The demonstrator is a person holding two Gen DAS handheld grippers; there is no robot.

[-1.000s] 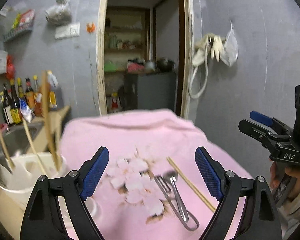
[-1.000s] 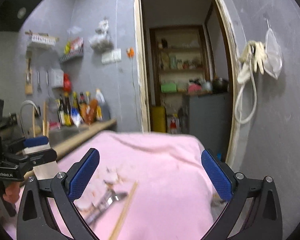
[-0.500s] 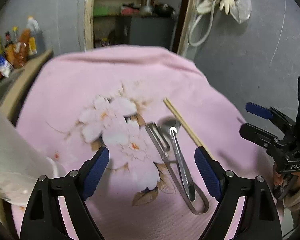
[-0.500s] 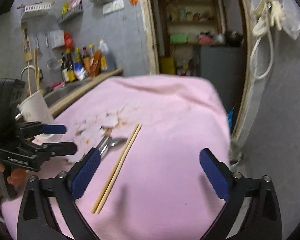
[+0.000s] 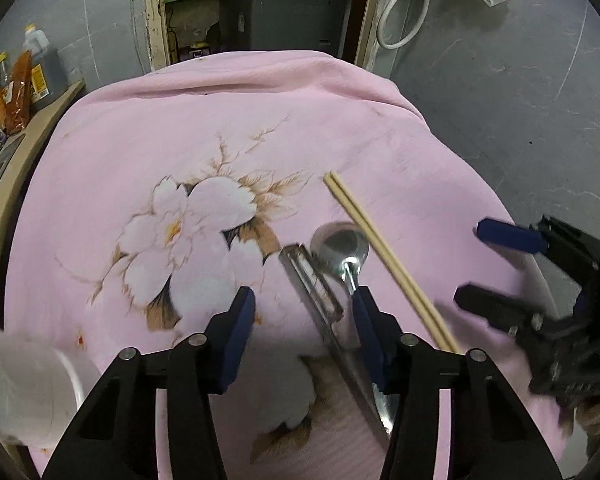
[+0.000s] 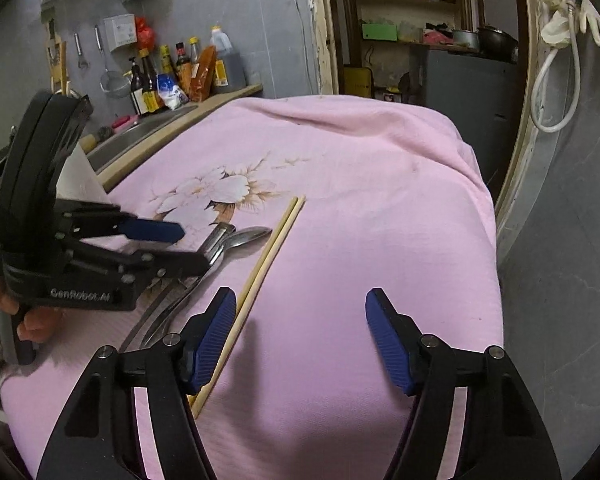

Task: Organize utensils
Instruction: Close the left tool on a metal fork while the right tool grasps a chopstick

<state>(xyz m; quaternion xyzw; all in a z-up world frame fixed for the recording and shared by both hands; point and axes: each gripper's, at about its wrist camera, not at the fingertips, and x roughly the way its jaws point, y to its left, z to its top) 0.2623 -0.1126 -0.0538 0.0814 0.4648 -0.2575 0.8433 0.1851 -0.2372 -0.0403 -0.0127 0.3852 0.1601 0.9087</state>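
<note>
A metal peeler (image 5: 312,288), a metal spoon (image 5: 342,244) and a pair of wooden chopsticks (image 5: 380,248) lie side by side on a pink flowered cloth (image 5: 220,120). My left gripper (image 5: 302,320) hovers low over them, its jaws closing. The peeler's handle runs between the pads without touching them, and the spoon's handle passes by the right pad. My right gripper (image 6: 300,336) is also closing, with only bare cloth between its jaws. The chopsticks (image 6: 268,264) run just beside its left finger (image 6: 216,332). Each gripper also shows in the other's view: the left gripper (image 6: 188,246) and the right gripper (image 5: 472,268).
A white container (image 5: 32,392) stands at the cloth's near left. Sauce bottles (image 6: 180,72) line a counter beside a sink (image 6: 148,128) on the left. The cloth (image 6: 440,200) drops off at its right edge toward a grey floor and a doorway (image 6: 420,40) behind.
Both grippers have sunk toward the cloth and tipped downward. Their jaws have narrowed. The left one now straddles the peeler, and the right one has come down beside the chopsticks.
</note>
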